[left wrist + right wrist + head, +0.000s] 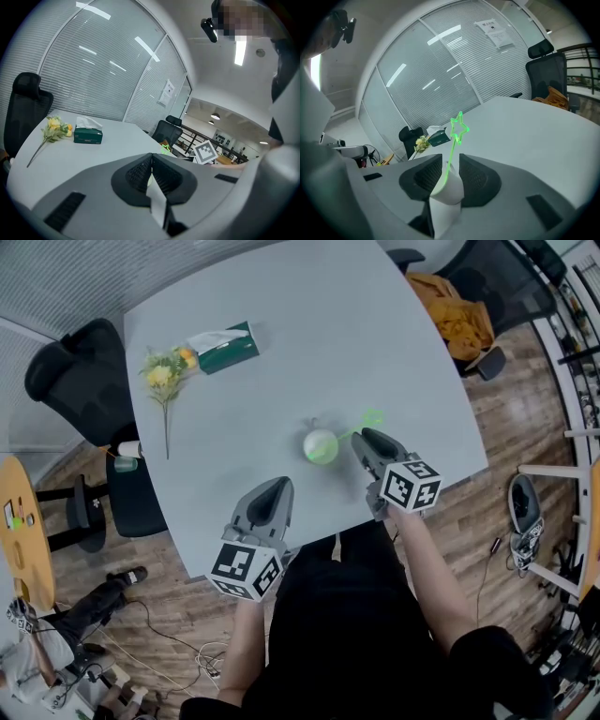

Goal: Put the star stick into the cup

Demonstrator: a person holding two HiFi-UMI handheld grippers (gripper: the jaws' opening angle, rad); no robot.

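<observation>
A white cup (321, 444) stands on the grey table (281, 306), glowing green inside. The green star stick (372, 416) rests in it and leans out to the right. My right gripper (364, 437) sits just right of the cup. In the right gripper view its jaws (450, 159) stand open, with the thin stick (459, 126) rising through the gap and neither pad pressing on it. My left gripper (277, 486) hovers over the table's near edge, below and left of the cup. Its jaws (151, 157) are shut on nothing. The star (165, 149) shows just beyond them.
A green tissue box (223, 346) and a yellow flower sprig (167, 367) lie at the table's far left. A black office chair (80, 371) stands left of the table, and a chair with an orange garment (459, 310) at the right.
</observation>
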